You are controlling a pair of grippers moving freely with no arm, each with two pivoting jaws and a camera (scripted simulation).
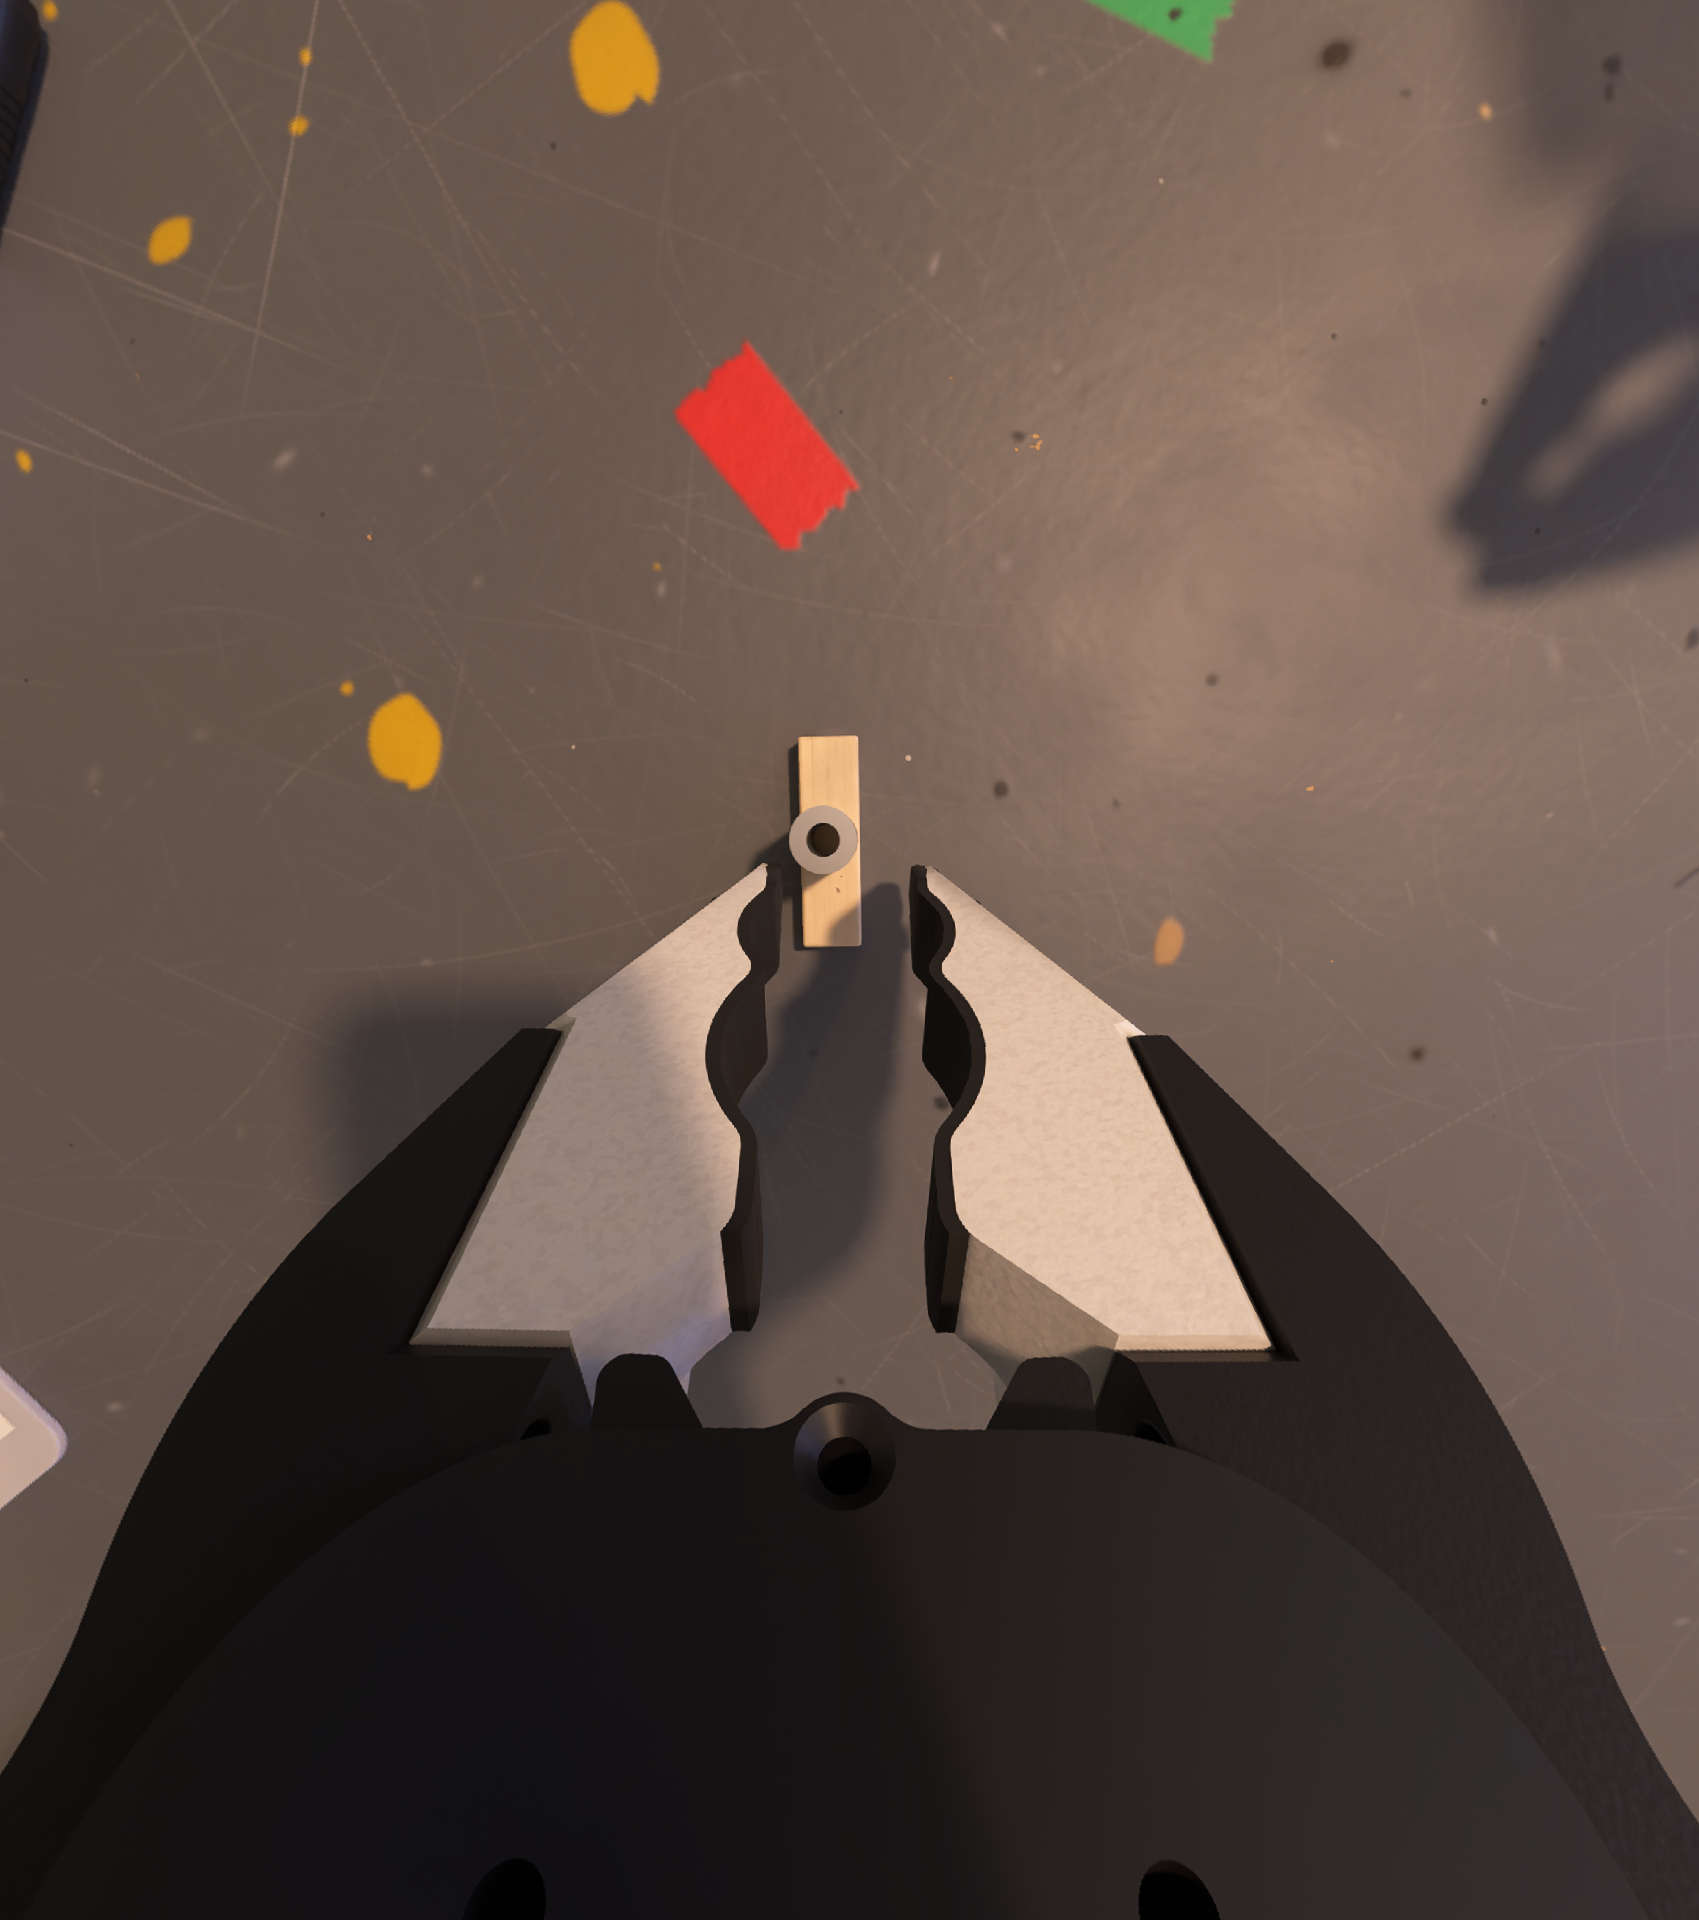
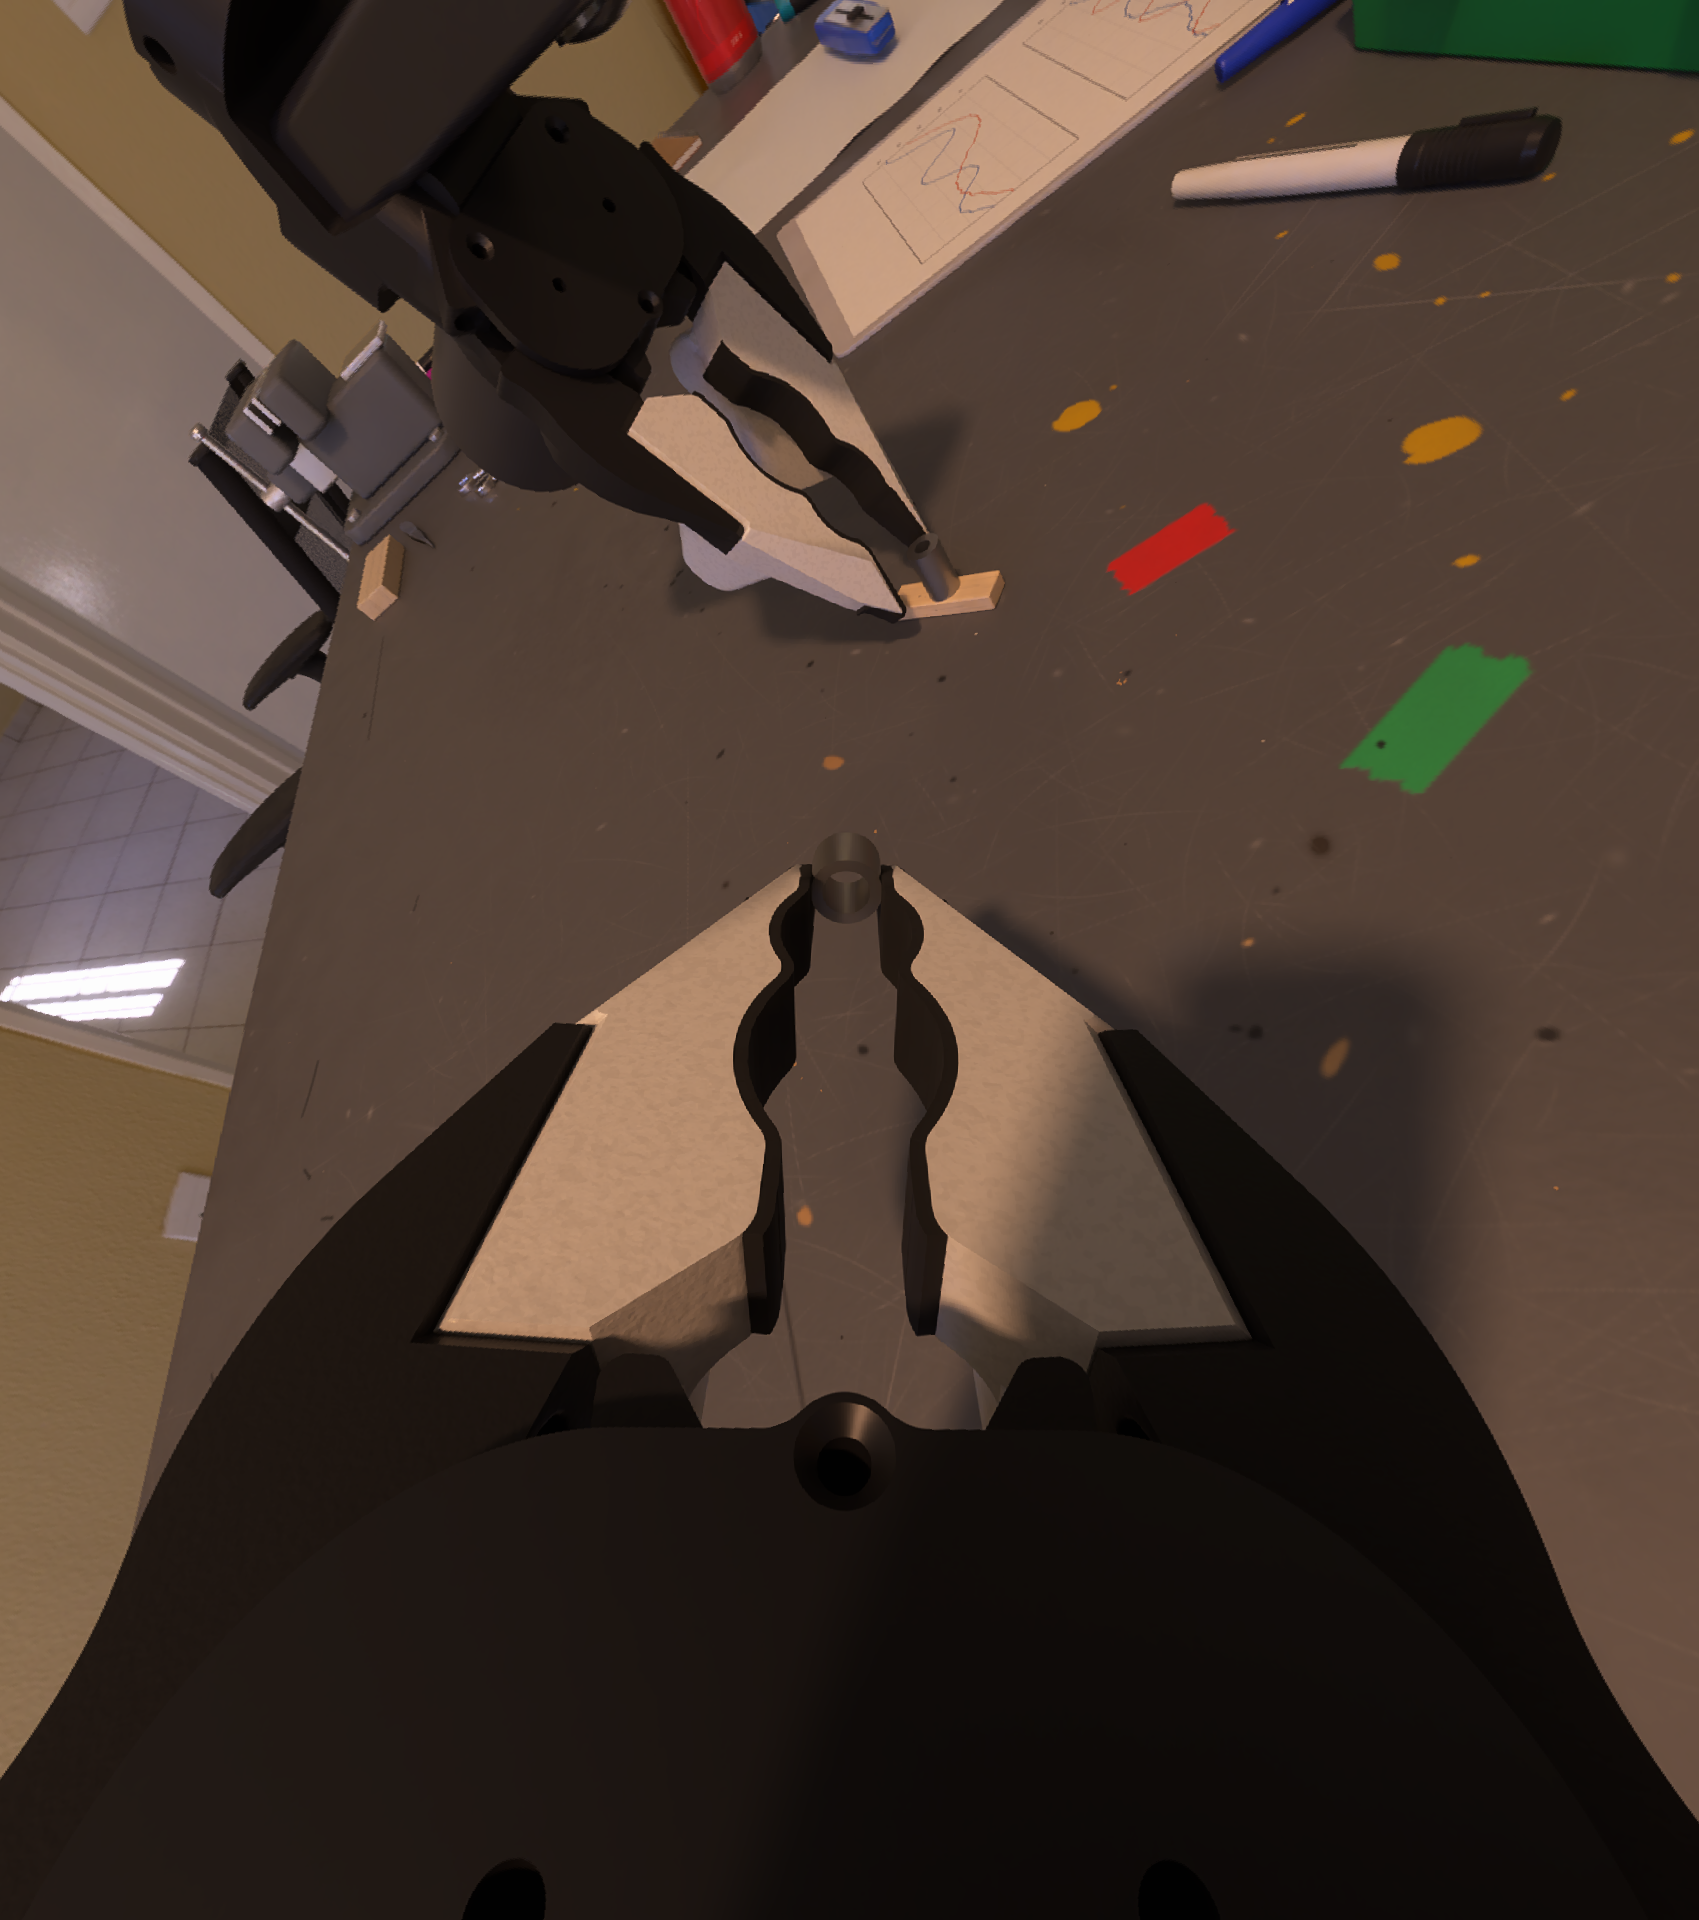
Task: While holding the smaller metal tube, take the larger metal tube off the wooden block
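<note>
left gripper [image 1: 843, 878]: fingers spread, wooden block [image 1: 829, 842] with smaller metal tube [image 1: 823, 837] between tips | right gripper [image 2: 846, 883]: fingers pinching larger metal tube [image 2: 846, 879] above surface [image 2: 616, 779]

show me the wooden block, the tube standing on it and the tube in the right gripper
wooden block [image 1: 829, 774], left wrist view, bare far end.
tube on block [image 1: 823, 837], left wrist view, top rim.
held tube [image 2: 846, 879], right wrist view, its side wall.

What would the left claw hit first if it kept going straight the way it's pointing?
Probably the wooden block: the left claw points down at it, open, its tips either side of the block's near end. The metal tube stands just ahead of the tips.
</note>
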